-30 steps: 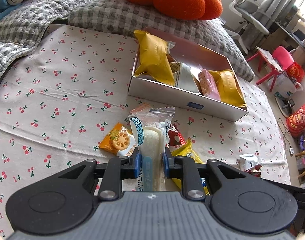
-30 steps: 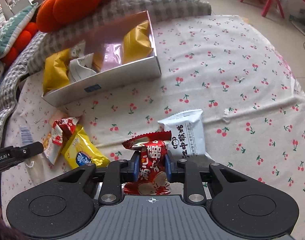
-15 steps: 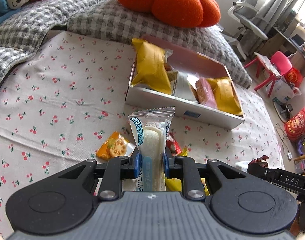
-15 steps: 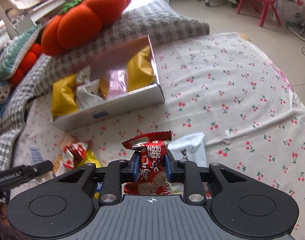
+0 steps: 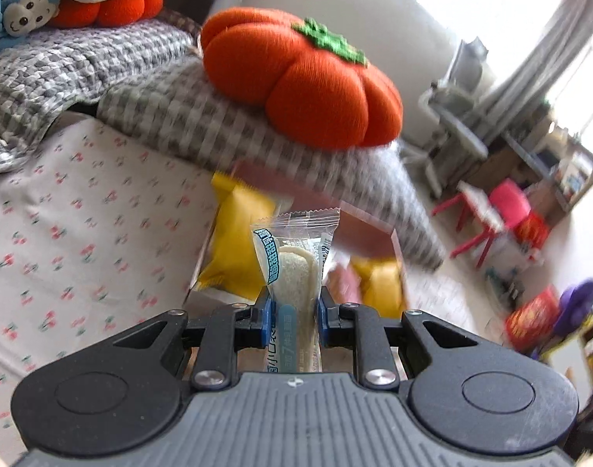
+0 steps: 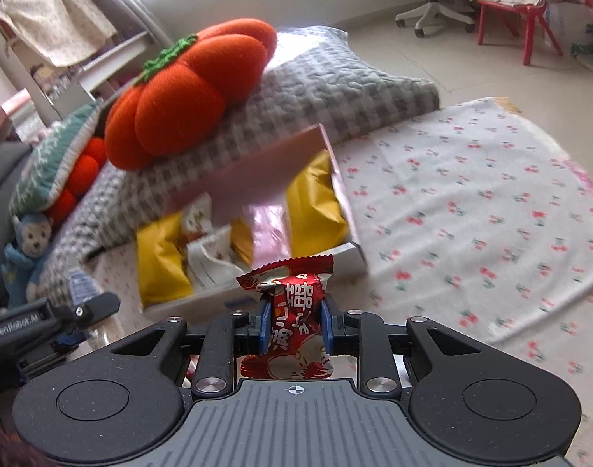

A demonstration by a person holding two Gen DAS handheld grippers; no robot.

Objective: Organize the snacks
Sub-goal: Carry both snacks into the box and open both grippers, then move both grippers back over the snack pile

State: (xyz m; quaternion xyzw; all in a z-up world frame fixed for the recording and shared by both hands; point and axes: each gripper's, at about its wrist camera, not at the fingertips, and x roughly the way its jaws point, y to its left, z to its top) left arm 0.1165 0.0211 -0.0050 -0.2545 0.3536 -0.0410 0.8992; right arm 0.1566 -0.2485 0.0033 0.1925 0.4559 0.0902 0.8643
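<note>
My left gripper (image 5: pixel 292 305) is shut on a clear-wrapped white cake snack (image 5: pixel 294 272) and holds it up in front of the open snack box (image 5: pixel 370 241). My right gripper (image 6: pixel 292 321) is shut on a red foil snack packet (image 6: pixel 292 299) just before the same box (image 6: pixel 351 214). The box holds yellow packets (image 6: pixel 316 202), a pink packet (image 6: pixel 267 229) and a white packet (image 6: pixel 211 257). The left gripper also shows at the left edge of the right wrist view (image 6: pixel 69 313).
The box lies on a cherry-print sheet (image 6: pixel 471 214) against a grey checked pillow (image 6: pixel 335 93) topped by an orange pumpkin cushion (image 6: pixel 183 89). A blue monkey toy (image 6: pixel 28 249) sits far left. Red chairs (image 5: pixel 491 218) and an office chair stand on the floor beyond.
Both grippers have lifted and moved toward the box, each still holding its snack. The loose snacks on the sheet have dropped out of sight below.
</note>
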